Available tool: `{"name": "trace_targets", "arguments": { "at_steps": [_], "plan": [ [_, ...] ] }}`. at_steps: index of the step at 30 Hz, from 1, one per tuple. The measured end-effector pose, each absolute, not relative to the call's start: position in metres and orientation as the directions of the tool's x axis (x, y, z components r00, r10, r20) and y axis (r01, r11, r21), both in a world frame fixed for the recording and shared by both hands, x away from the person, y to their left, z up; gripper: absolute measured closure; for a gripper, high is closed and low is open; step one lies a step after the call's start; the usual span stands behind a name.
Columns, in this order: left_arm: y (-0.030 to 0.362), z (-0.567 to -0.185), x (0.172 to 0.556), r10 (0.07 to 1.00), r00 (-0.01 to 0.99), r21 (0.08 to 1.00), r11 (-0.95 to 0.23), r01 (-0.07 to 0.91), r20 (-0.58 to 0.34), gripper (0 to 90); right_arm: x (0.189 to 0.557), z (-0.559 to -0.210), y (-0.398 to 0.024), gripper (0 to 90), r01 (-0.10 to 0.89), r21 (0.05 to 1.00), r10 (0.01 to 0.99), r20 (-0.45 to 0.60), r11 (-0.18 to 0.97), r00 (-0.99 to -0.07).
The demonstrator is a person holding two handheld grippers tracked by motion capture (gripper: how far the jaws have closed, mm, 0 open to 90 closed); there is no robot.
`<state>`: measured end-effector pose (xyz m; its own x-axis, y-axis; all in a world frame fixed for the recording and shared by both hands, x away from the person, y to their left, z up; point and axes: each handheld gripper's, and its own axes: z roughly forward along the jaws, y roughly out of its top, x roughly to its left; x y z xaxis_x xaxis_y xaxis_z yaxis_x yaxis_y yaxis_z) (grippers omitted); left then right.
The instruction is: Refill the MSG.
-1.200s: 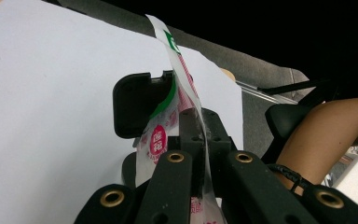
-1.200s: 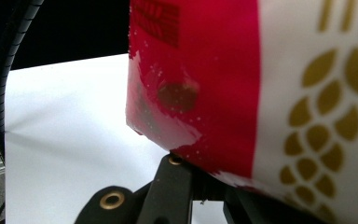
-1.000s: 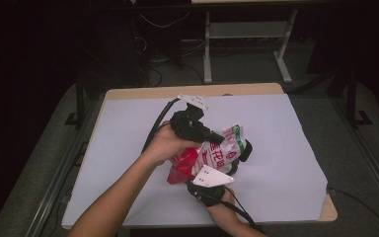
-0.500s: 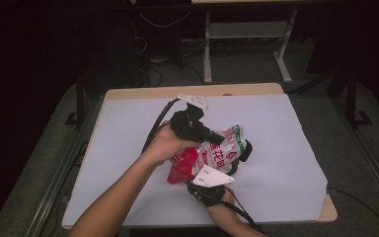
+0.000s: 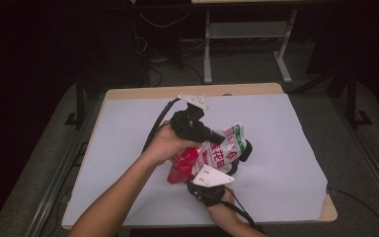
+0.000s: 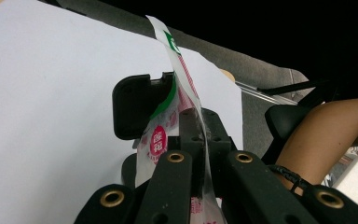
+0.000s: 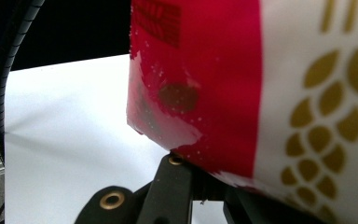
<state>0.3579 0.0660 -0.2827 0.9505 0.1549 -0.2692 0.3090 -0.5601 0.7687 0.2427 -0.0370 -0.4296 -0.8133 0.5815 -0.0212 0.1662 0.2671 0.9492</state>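
Observation:
A plastic snack bag, red at one end, white with red print and a green-edged top, hangs over the white-covered table between both grippers. My left gripper comes in from the left and is shut on the bag's upper edge, its jaws pinching the film. My right gripper, with its grey plate, rises from the hand at the bottom and is shut on the bag, whose red end and gold wheat print stand right above its jaws. One jaw of the right gripper shows behind the bag.
A white sheet covers the wooden tabletop, with bare room on all sides of the bag. Black cables trail from the grippers. Behind the table are a dark floor, a white metal frame and loose wires. A forearm sits at the right.

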Motion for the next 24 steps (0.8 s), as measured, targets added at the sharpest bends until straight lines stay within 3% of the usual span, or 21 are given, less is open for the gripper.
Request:
{"name": "trace_targets", "arguments": {
  "at_steps": [24],
  "plan": [
    [0.0649,-0.2824,0.3577,0.151,0.952,0.768,-0.564,0.303,-0.265,89.7,0.2425,-0.4294,-0.0372,90.0,0.163,0.95,0.583,-0.023,0.266,-0.812]
  ]
}}
